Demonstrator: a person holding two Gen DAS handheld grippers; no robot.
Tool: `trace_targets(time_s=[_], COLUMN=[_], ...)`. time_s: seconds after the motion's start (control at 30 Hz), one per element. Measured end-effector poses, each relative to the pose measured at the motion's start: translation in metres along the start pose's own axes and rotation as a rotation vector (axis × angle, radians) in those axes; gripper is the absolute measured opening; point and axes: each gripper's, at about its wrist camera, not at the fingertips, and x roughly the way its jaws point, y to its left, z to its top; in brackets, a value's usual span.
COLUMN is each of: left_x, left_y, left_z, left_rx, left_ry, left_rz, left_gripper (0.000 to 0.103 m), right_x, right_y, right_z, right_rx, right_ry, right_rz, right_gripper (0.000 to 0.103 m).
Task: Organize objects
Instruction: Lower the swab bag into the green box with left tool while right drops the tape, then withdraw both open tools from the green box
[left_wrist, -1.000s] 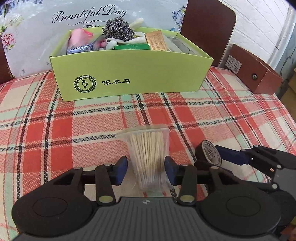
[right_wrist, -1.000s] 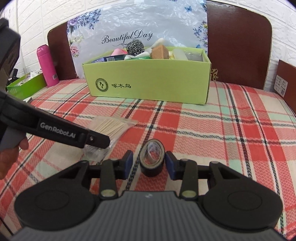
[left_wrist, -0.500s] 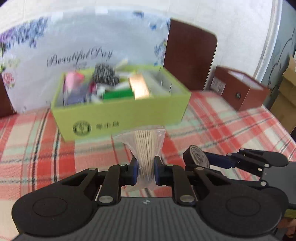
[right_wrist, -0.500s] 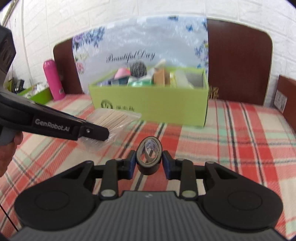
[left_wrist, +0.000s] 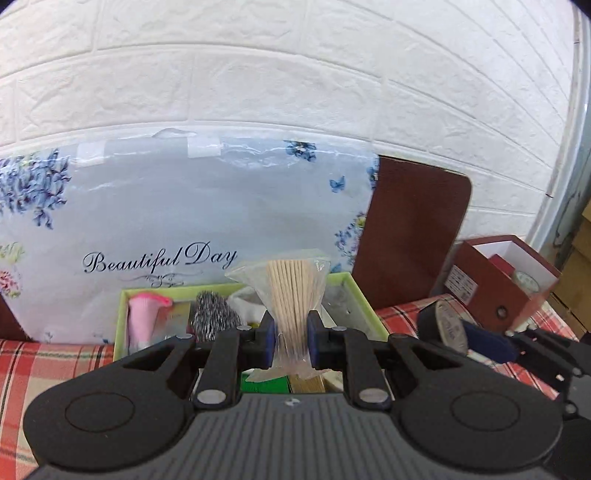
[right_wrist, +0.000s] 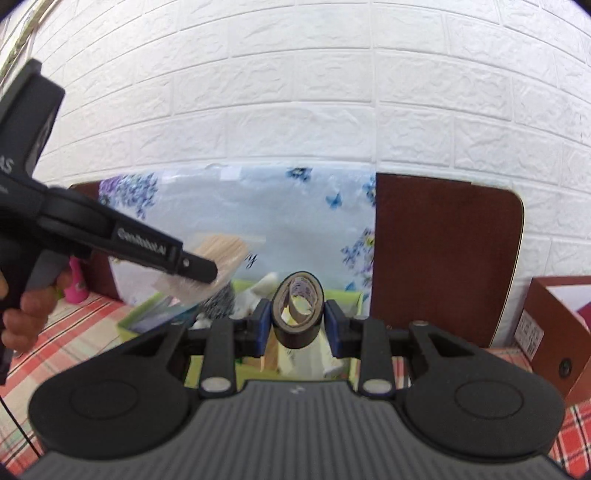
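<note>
The left gripper (left_wrist: 290, 341) is pinching a clear bag of wooden sticks (left_wrist: 291, 295) between its blue pads and holding it upright in the air above the green box (left_wrist: 364, 306), which sits on the plaid tablecloth (left_wrist: 44, 363) with a pink item (left_wrist: 142, 317) and a steel scourer (left_wrist: 212, 317) inside. The right gripper (right_wrist: 295, 328) is clamping a roll of black tape (right_wrist: 297, 314) on edge, its open core facing the camera, and is carrying it over the same box just beside the left gripper. Behind the box a floral "Beautiful Day" bag (left_wrist: 177, 221) is leaning against the white brick wall (left_wrist: 295, 74).
</note>
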Motion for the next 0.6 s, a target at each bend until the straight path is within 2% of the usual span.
trace_targets(time_s=[0.13, 0.27, 0.3, 0.33, 0.37, 0.4, 0.43, 0.5, 0.53, 0.57, 0.6], left_x=[0.029, 0.051, 0.055, 0.056, 0.057, 0.054, 0.048, 0.034, 0.029, 0.026, 0.022], left_y=[0.007, 0.018, 0.021, 0.024, 0.028, 0.032, 0.035, 0.038, 0.038, 0.038, 0.038], left_z=[0.004, 0.002, -0.001, -0.005, -0.008, -0.013, -0.017, -0.026, -0.029, -0.032, -0.035], left_rx=[-0.005, -0.012, -0.015, -0.021, -0.036, -0.061, -0.08, -0.085, -0.086, -0.092, -0.102], left_ry=[0.026, 0.034, 0.022, 0.016, 0.022, 0.019, -0.008, -0.064, -0.068, -0.069, -0.066], left_rz=[0.01, 0.022, 0.024, 0.015, 0.004, -0.004, -0.002, 0.013, 0.033, 0.049, 0.067], left_gripper=[0.017, 0.018, 0.023, 0.033, 0.063, 0.082, 0.083, 0.084, 0.084, 0.084, 0.084], right_x=[0.03, 0.065, 0.075, 0.083, 0.087, 0.089, 0.086, 0.078, 0.074, 0.071, 0.067], right_y=[-0.005, -0.007, -0.007, -0.007, -0.007, -0.006, -0.005, -0.002, -0.001, 0.001, 0.002], right_z=[0.001, -0.013, -0.018, -0.025, -0.032, -0.039, -0.045, -0.051, -0.053, -0.054, -0.053], right_rx=[-0.012, -0.026, -0.031, -0.032, -0.033, -0.036, -0.041, -0.06, -0.063, -0.063, -0.062], right_ry=[0.007, 0.049, 0.067, 0.086, 0.1, 0.106, 0.102, 0.073, 0.063, 0.054, 0.054], right_rz=[-0.006, -0.001, 0.014, 0.022, 0.016, 0.01, 0.006, -0.01, -0.029, -0.044, -0.048], right_gripper=[0.03, 0.03, 0.033, 0.05, 0.068, 0.072, 0.074, 0.086, 0.098, 0.103, 0.103])
